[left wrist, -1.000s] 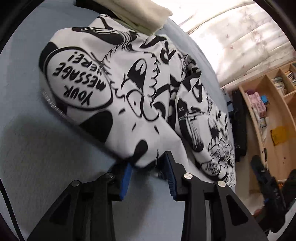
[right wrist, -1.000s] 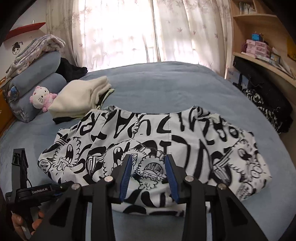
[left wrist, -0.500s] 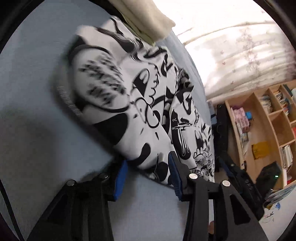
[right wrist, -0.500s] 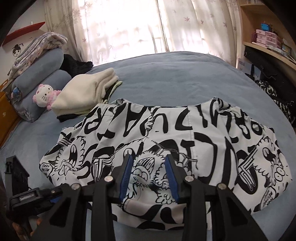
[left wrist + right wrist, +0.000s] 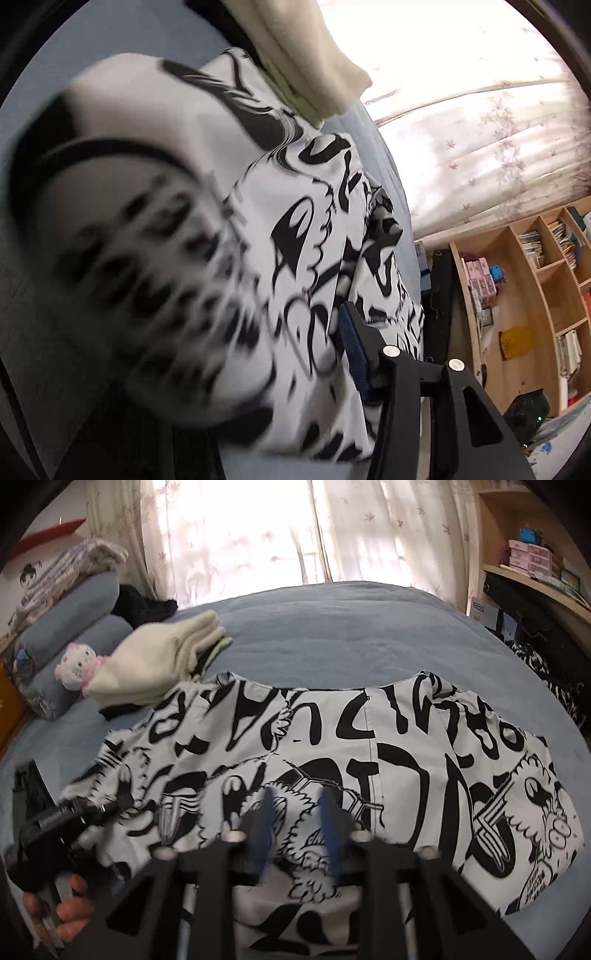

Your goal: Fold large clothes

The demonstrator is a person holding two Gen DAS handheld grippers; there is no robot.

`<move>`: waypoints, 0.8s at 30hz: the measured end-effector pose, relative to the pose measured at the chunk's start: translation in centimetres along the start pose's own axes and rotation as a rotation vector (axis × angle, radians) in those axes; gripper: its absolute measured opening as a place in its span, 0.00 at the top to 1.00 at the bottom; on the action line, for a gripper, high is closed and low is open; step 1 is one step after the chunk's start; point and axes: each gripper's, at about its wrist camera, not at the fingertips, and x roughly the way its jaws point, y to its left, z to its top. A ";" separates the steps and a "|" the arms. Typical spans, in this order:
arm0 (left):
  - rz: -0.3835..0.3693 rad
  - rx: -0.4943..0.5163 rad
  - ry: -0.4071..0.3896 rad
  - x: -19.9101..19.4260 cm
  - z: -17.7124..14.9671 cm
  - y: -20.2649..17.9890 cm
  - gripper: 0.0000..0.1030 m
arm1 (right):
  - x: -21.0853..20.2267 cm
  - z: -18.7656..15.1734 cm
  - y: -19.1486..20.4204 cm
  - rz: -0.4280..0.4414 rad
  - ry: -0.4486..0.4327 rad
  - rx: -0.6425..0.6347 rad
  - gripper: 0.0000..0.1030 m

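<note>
A white garment with black cartoon print (image 5: pixel 369 746) lies spread across the blue bed (image 5: pixel 332 627). My right gripper (image 5: pixel 297 827) hovers low over its near edge. Its jaws are closing, the blue pads still apart with printed cloth between them. My left gripper (image 5: pixel 122 801), held by a hand (image 5: pixel 70 908), meets the garment's left end. In the left wrist view the garment (image 5: pixel 295 221) fills the frame, blurred. It covers one finger of the left gripper (image 5: pixel 284 354), and only the other blue pad (image 5: pixel 351 343) shows. These jaws are opening, with cloth between them.
A folded cream stack (image 5: pixel 159 661) sits just beyond the garment's left end, next to a pink plush toy (image 5: pixel 75 666) and blue pillows (image 5: pixel 74 602). Dark clothes (image 5: pixel 546 664) hang at the bed's right edge below wooden shelves (image 5: pixel 535 565). Curtains cover the window behind.
The left gripper has pushed in under the garment's end, and cloth now hides one finger. The right gripper has sunk closer to the cloth and its pads have drawn nearer together.
</note>
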 end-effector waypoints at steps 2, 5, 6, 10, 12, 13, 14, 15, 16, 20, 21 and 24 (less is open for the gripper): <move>0.041 0.045 -0.048 -0.1 0.2 -1.1 0.82 | 1.1 0.0 0.0 -0.007 0.016 -0.008 0.88; 0.131 0.223 -0.153 -1.3 -0.6 -4.6 0.90 | 4.5 -0.9 -0.4 -0.013 0.125 0.001 0.87; 0.161 0.286 -0.181 -1.7 -1.1 -6.0 0.90 | 5.4 -1.5 -0.7 -0.009 0.156 0.007 0.87; 0.241 0.555 -0.245 -2.0 -3.3 -12.8 0.91 | 5.8 -2.6 -1.1 0.014 0.147 0.001 0.87; 0.228 0.651 -0.252 -1.7 -4.2 -16.1 0.91 | 5.5 -3.0 -1.9 0.044 0.140 0.064 0.87; 0.224 0.679 -0.253 -1.8 -4.5 -17.0 0.91 | 5.4 -3.2 -2.5 0.070 0.133 0.099 0.87; 0.211 0.716 -0.252 -1.6 -5.1 -18.4 0.91 | 5.3 -3.4 -2.9 0.091 0.129 0.120 0.87; 0.194 0.748 -0.250 -1.3 -5.7 -19.8 0.91 | 5.2 -3.6 -3.4 0.113 0.126 0.142 0.87; 0.187 0.775 -0.248 -1.2 -6.4 -20.7 0.91 | 4.9 -3.8 -4.0 0.137 0.125 0.170 0.87; 0.158 0.899 -0.221 0.7 -9.1 -25.2 0.91 | 3.7 -5.1 -6.2 0.230 0.117 0.285 0.87; 0.148 0.926 -0.212 1.2 -9.8 -26.3 0.91 | 3.3 -5.5 -7.0 0.268 0.124 0.325 0.87; 0.126 0.994 -0.189 2.9 -11.9 -28.8 0.91 | 1.2 -6.9 -9.8 0.382 0.147 0.428 0.87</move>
